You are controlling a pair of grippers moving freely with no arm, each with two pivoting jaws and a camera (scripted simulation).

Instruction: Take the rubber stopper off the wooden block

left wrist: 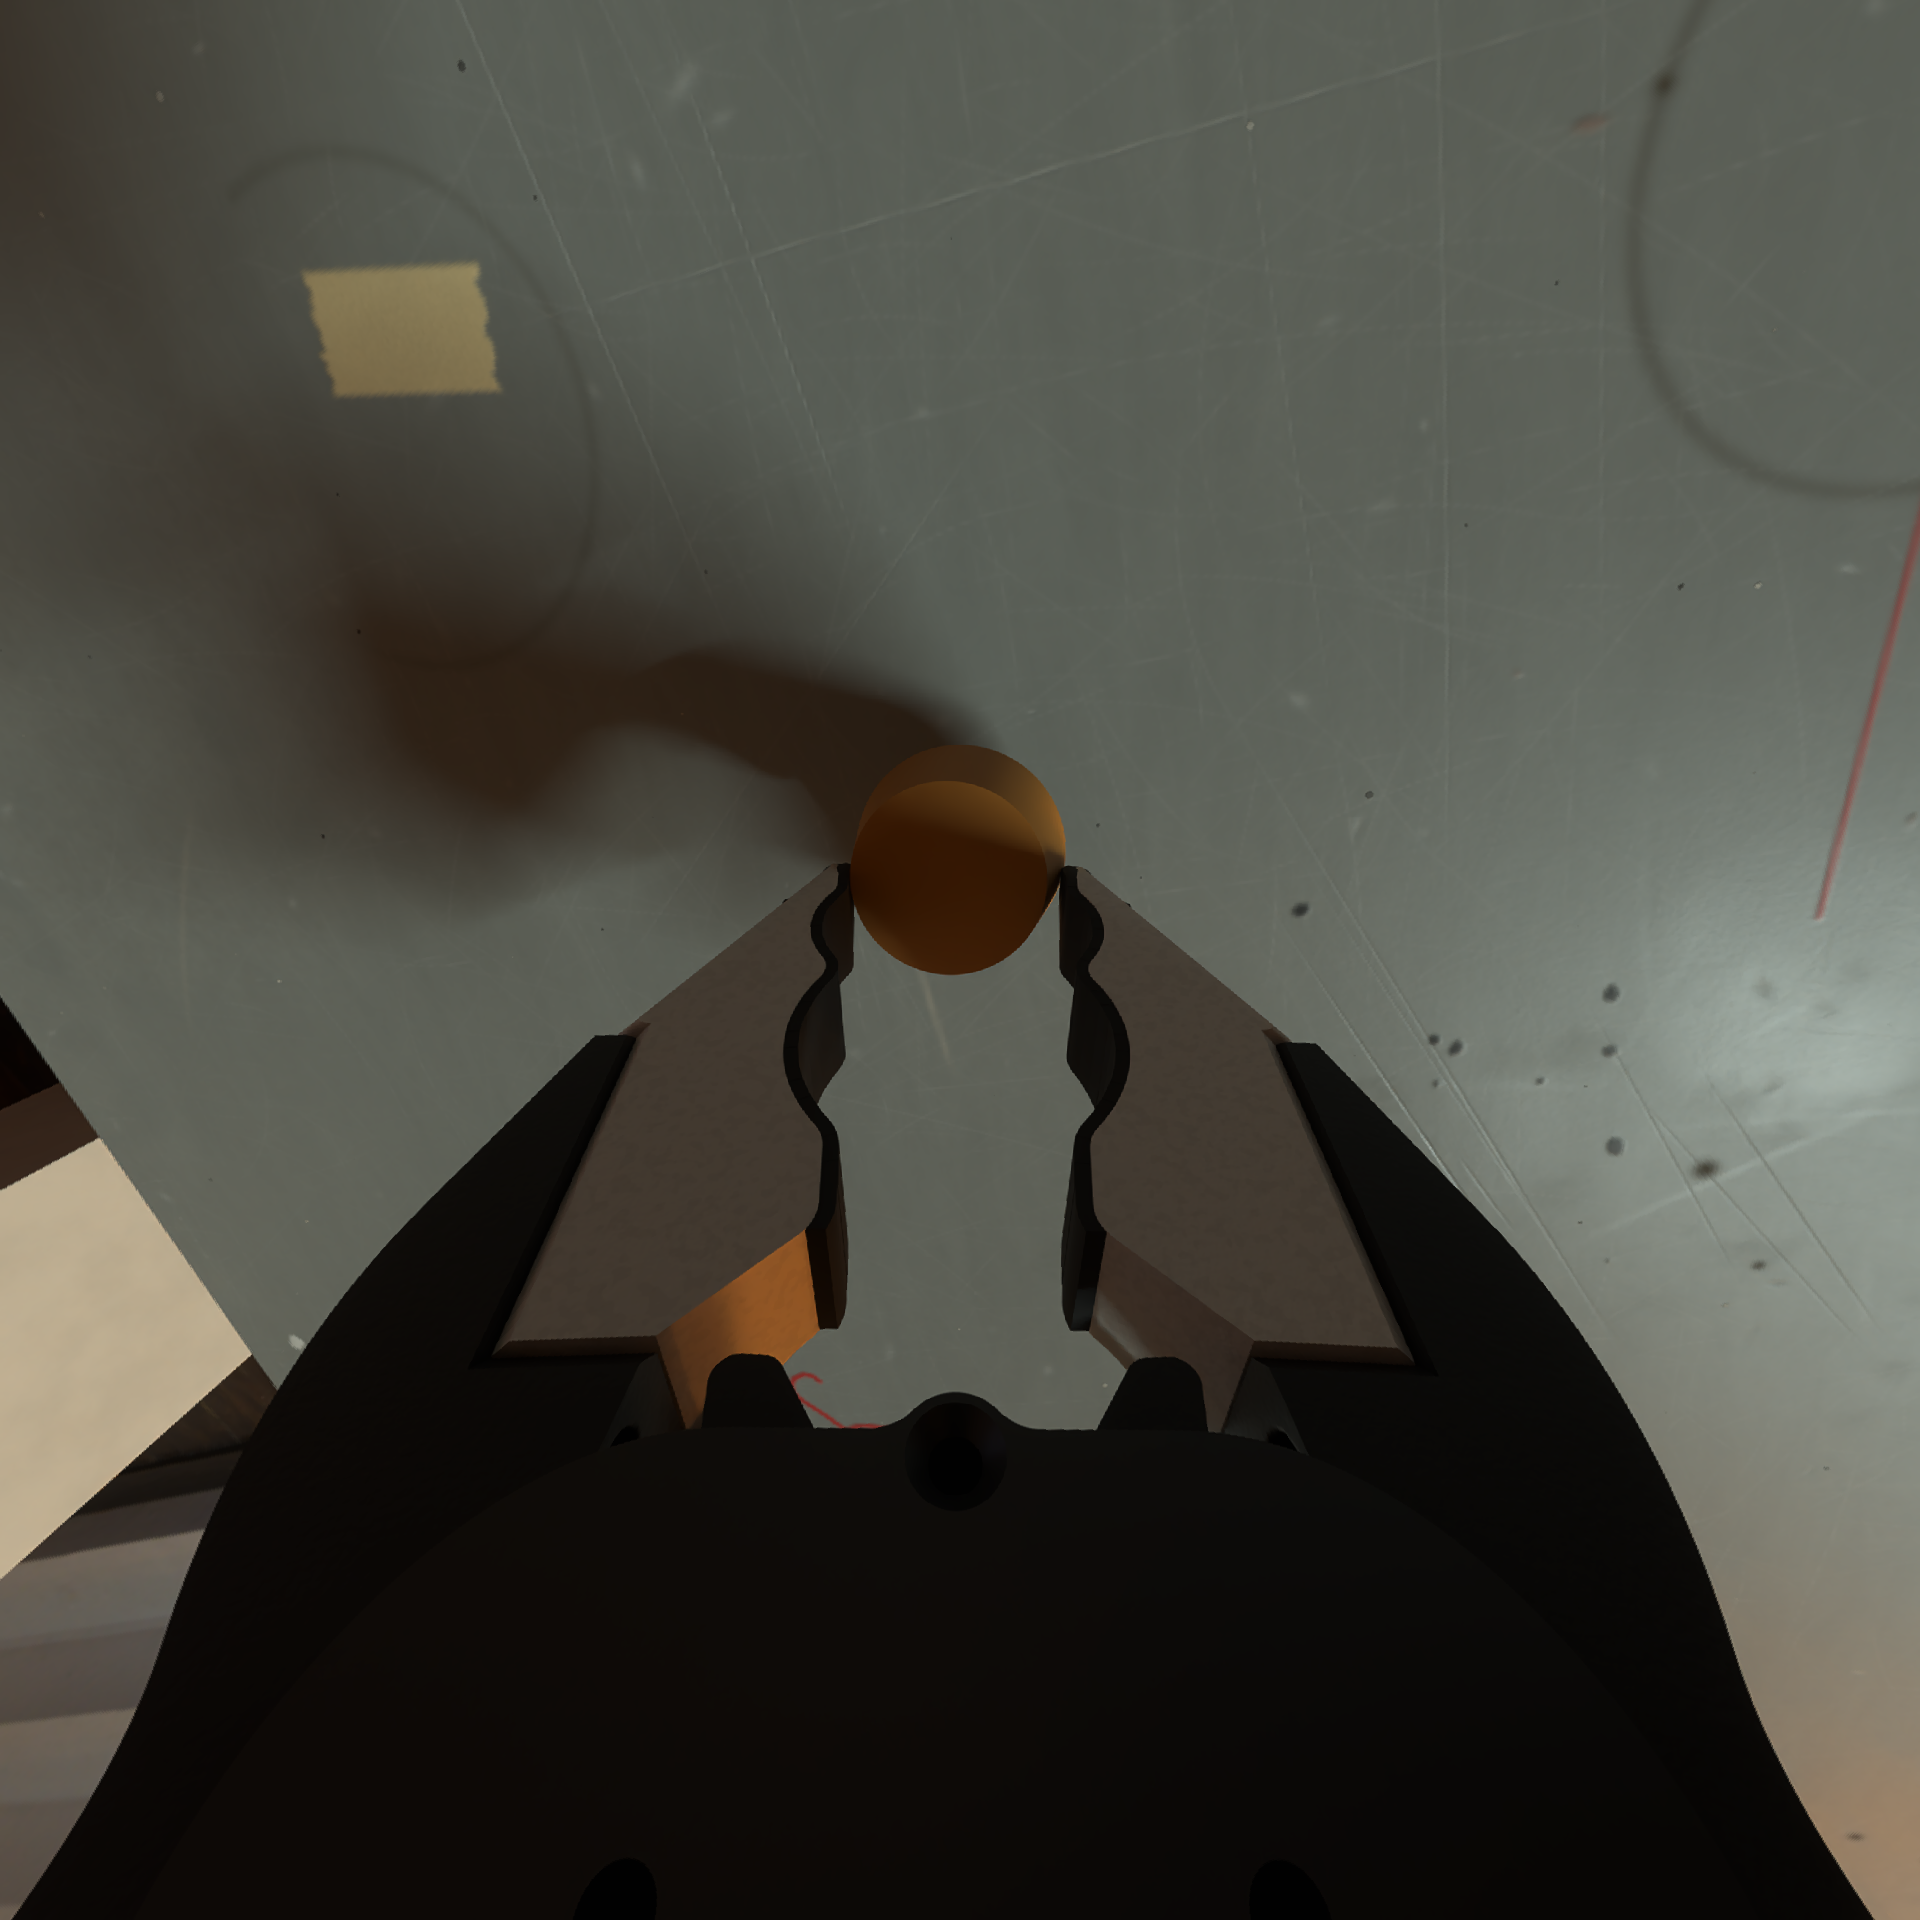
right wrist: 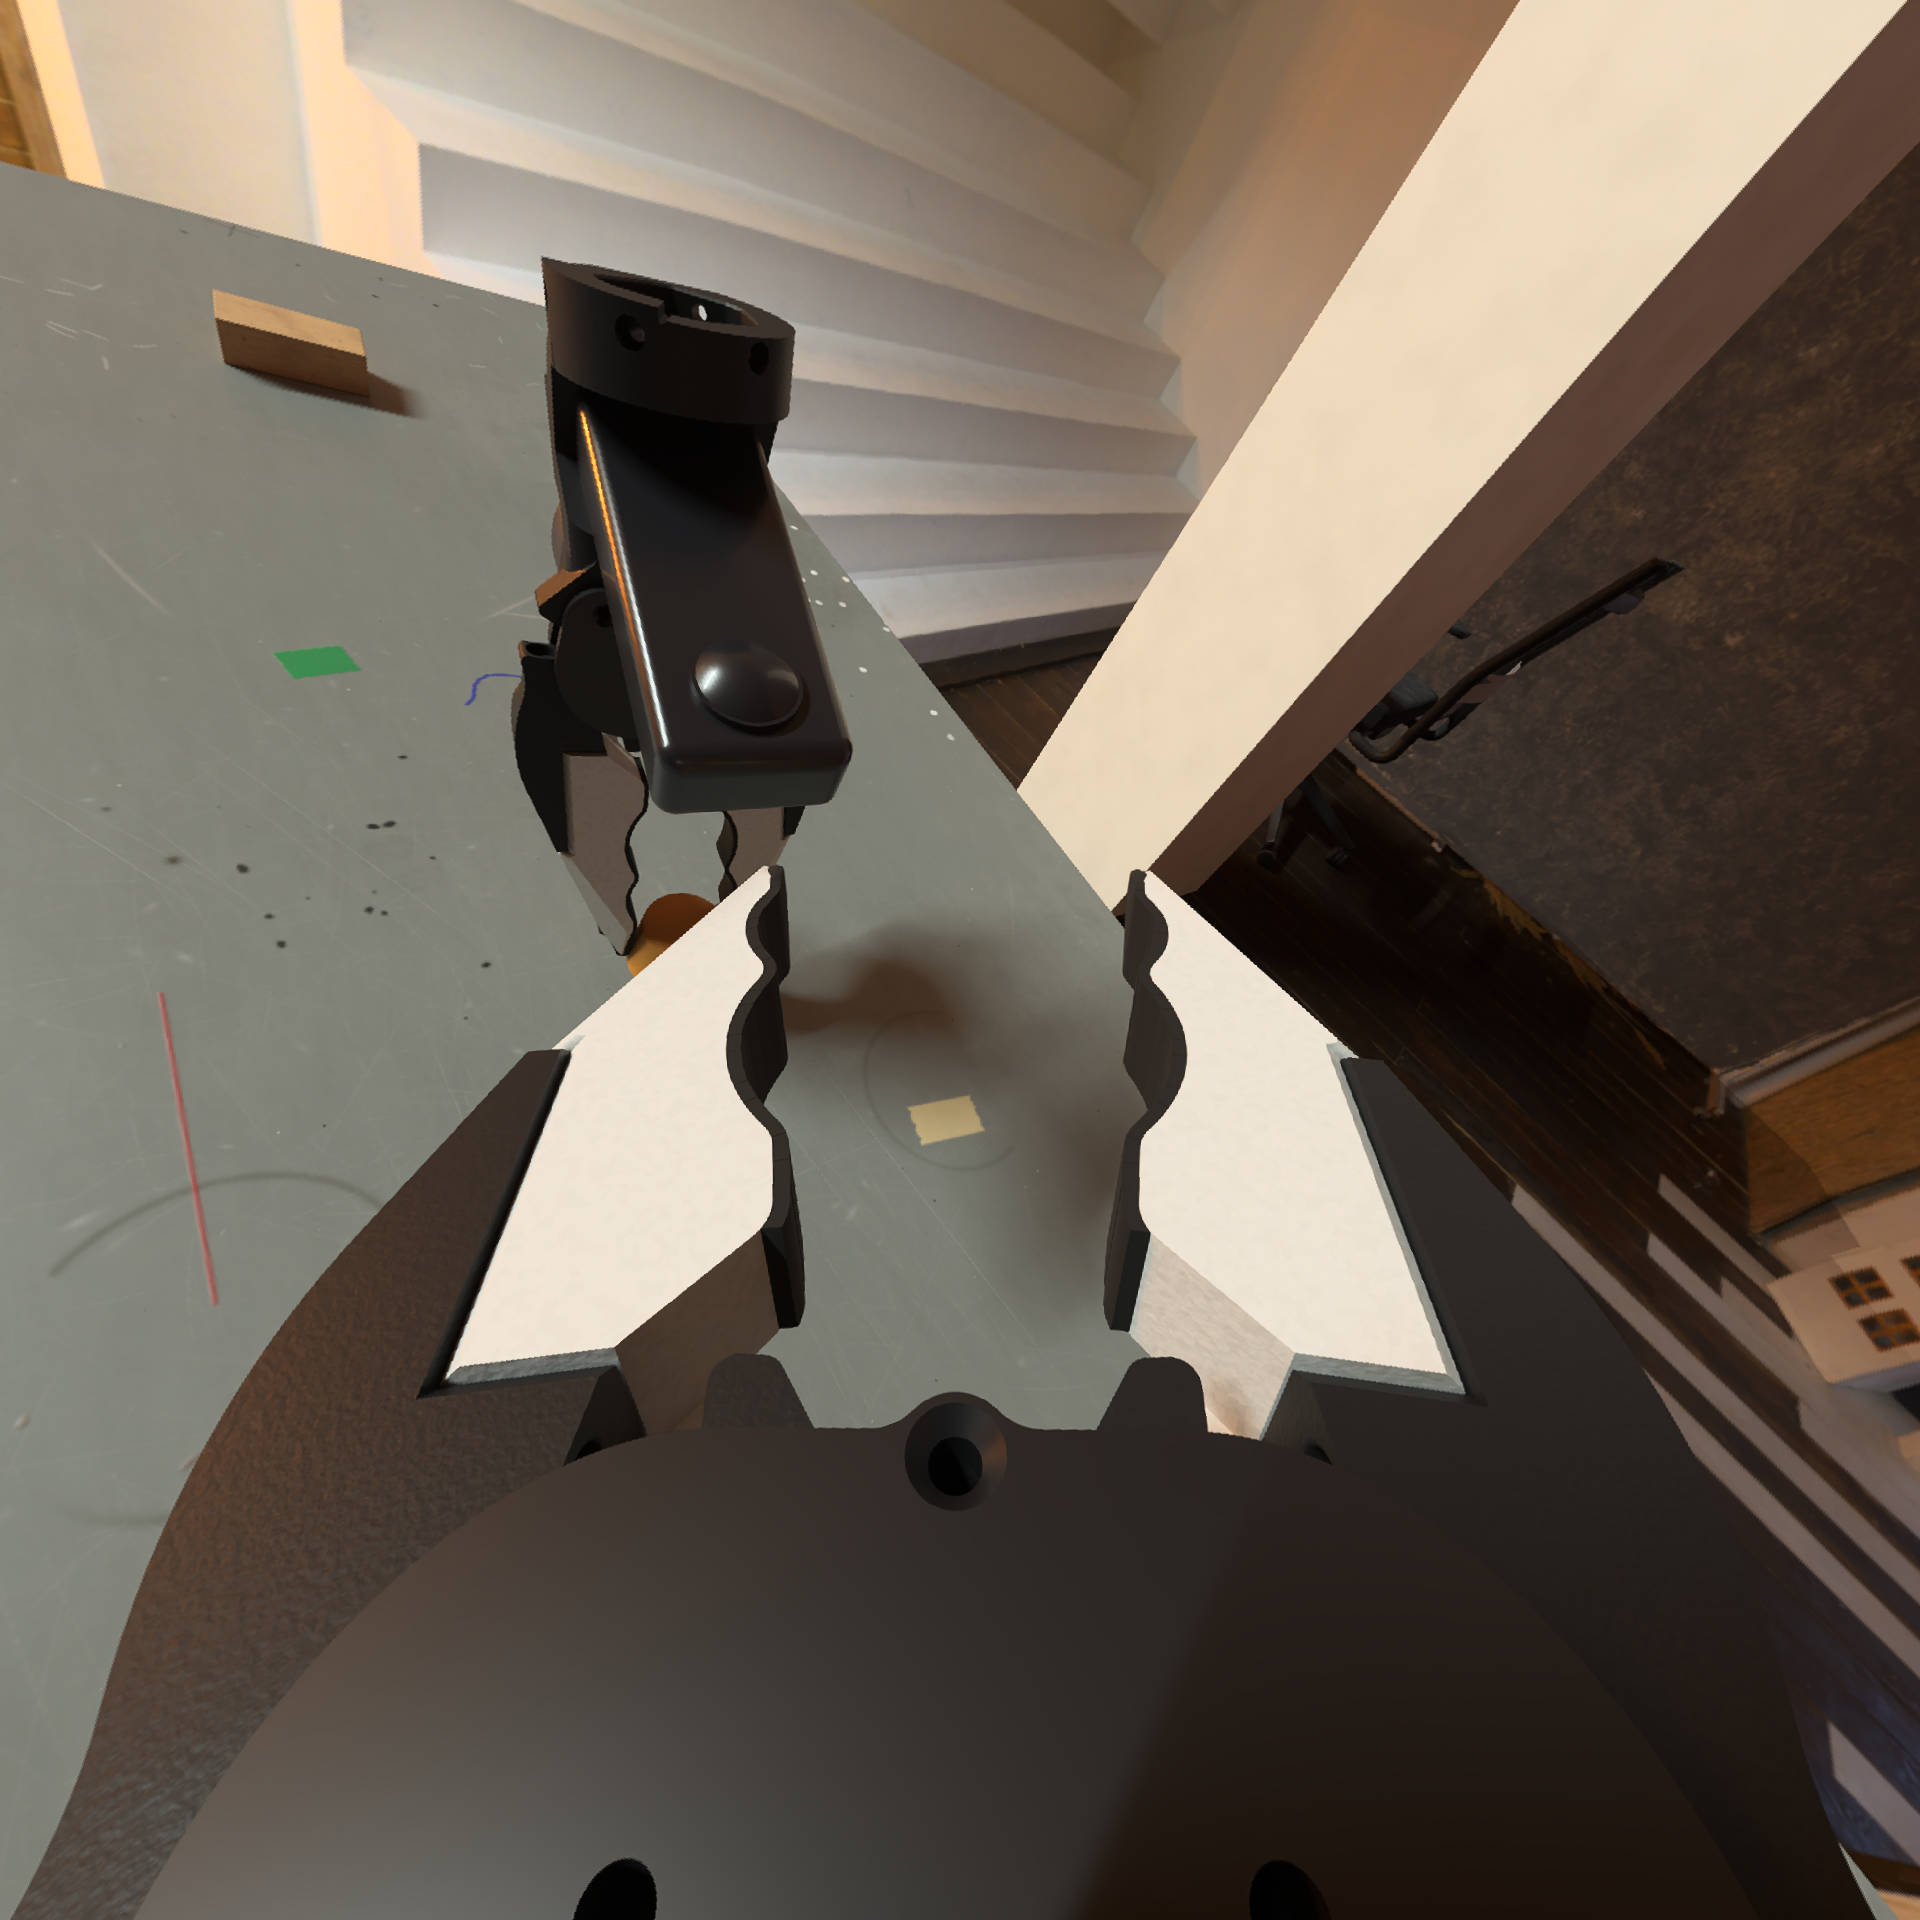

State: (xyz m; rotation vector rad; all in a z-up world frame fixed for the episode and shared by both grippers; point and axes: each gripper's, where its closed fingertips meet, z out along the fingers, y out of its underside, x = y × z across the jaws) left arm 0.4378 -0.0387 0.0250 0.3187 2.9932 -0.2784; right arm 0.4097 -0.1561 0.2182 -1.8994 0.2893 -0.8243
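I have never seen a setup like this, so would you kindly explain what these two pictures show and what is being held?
Each picture comes from a camera mounted on one of two hand-held-style tongs, looking forward along its two fingers.

In the left wrist view, the left tongs look down at a grey table. Their fingertips are shut on an orange rubber stopper, which appears lifted above the surface, with its shadow falling to the left.

In the right wrist view, the right tongs are open and hold nothing. Farther off you see the left tongs from outside, with the stopper peeking out at their tips.

On the table lie the wooden block at the far side, well apart from the stopper, a tan piece of tape, a green patch and a thin red line.
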